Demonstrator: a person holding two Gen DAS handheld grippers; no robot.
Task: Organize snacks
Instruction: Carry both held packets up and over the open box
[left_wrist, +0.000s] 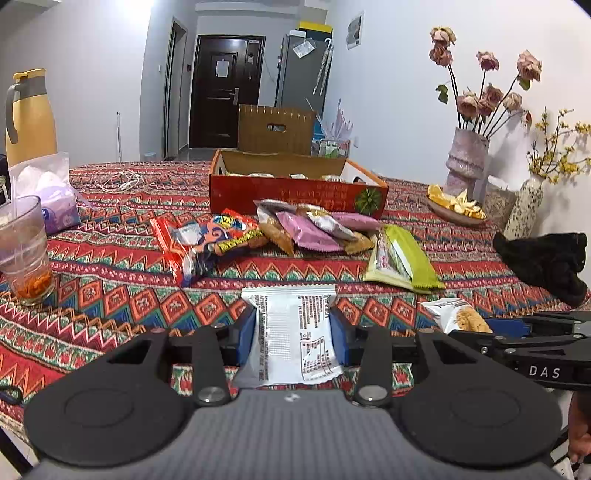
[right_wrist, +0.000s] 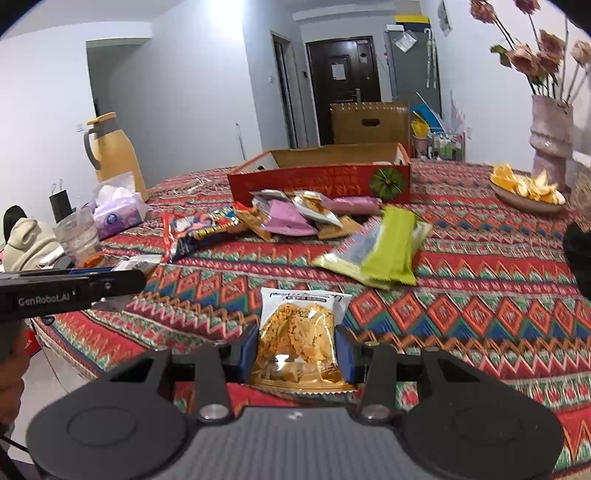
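My left gripper (left_wrist: 293, 332) is shut on a white snack packet (left_wrist: 291, 339) with its printed back facing up, held above the patterned tablecloth. My right gripper (right_wrist: 295, 350) is shut on a clear-fronted packet of golden crackers (right_wrist: 301, 339). In the left wrist view that cracker packet (left_wrist: 458, 314) and the right gripper's black body show at the right edge. Farther back stands a red cardboard box (left_wrist: 295, 195), open on top, with several wrapped snacks inside. Before it lies a pile of snacks (left_wrist: 314, 229): purple, brown and silver packets, a red bag (left_wrist: 195, 243), and green bars (left_wrist: 402, 258).
A glass cup (left_wrist: 24, 251), a tissue pack (left_wrist: 51, 195) and a yellow jug (left_wrist: 29, 114) stand at the left. At the right are a plate of orange peel (left_wrist: 456, 206), two vases (left_wrist: 465, 158) with flowers and a black cloth (left_wrist: 546, 262). The table's near edge (right_wrist: 66, 354) drops off at left.
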